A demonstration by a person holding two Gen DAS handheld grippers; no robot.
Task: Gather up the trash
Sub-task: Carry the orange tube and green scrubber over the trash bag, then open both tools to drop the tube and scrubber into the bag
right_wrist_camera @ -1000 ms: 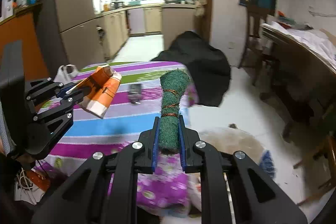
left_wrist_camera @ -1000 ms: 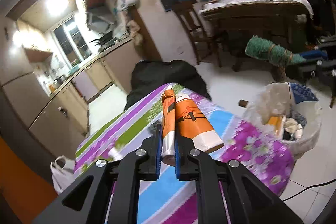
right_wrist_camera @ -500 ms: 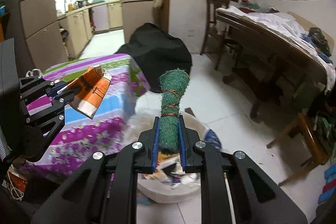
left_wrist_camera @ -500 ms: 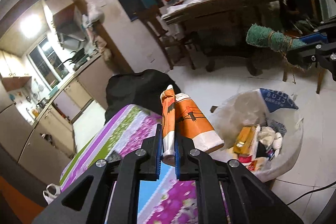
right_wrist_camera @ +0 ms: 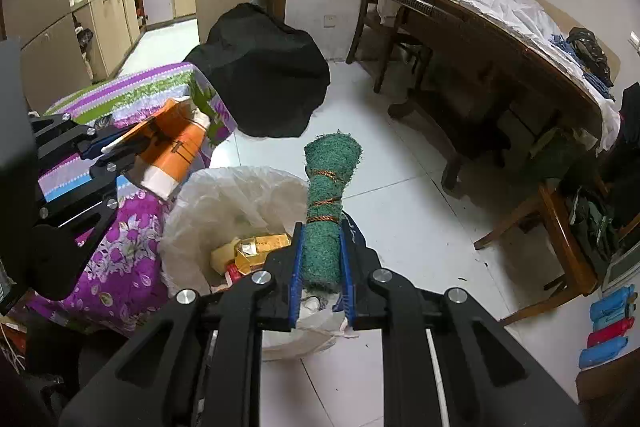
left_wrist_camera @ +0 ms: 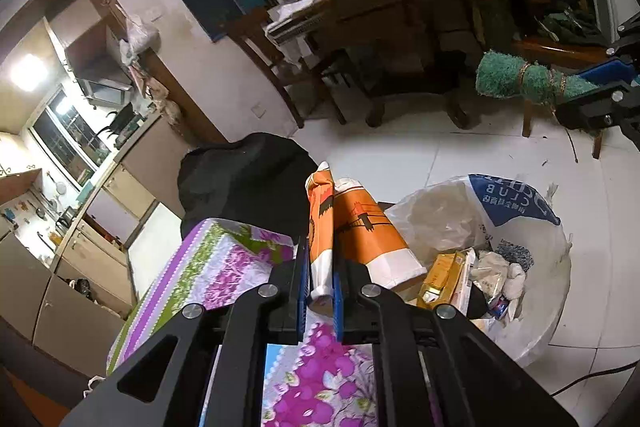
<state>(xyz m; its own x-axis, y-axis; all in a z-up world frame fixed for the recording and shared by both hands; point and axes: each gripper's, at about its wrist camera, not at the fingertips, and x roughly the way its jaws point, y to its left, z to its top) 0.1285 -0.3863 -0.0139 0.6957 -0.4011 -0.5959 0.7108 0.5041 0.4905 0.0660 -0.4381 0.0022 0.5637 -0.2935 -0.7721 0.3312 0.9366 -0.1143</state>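
Item, my left gripper (left_wrist_camera: 320,287): clenched on an orange-and-white carton (left_wrist_camera: 362,235), pinched by its flattened top fold between the blue pads, the body of the carton jutting forward and to the right of the jaws. Item, my right gripper (right_wrist_camera: 320,281): clamped around a rolled green scouring cloth (right_wrist_camera: 328,203) bound with thin orange cord, the roll standing up out of the jaws. Item, trash bin (right_wrist_camera: 192,227): a round pail lined with a white plastic bag, standing on the tiled floor hard by the corner of the table with the flowered purple cloth (right_wrist_camera: 120,267); inside it lie a yellow packet (right_wrist_camera: 256,247) and other crumpled scraps. Position of goods: the green roll hangs over the near side of the bin mouth; the carton is held above the table corner at the bin's rim, its lower end near the bag but, as far as I can judge, not yet fully over the opening. Step in hand, by my reckoning: carrying both pieces to the bin, with release not yet made. Next move calls for: bringing the carton a little further over the liner, then loosening each grip so the piece drops inside the bag and not onto the floor or the cloth; the folded carton top may cling to the pads.
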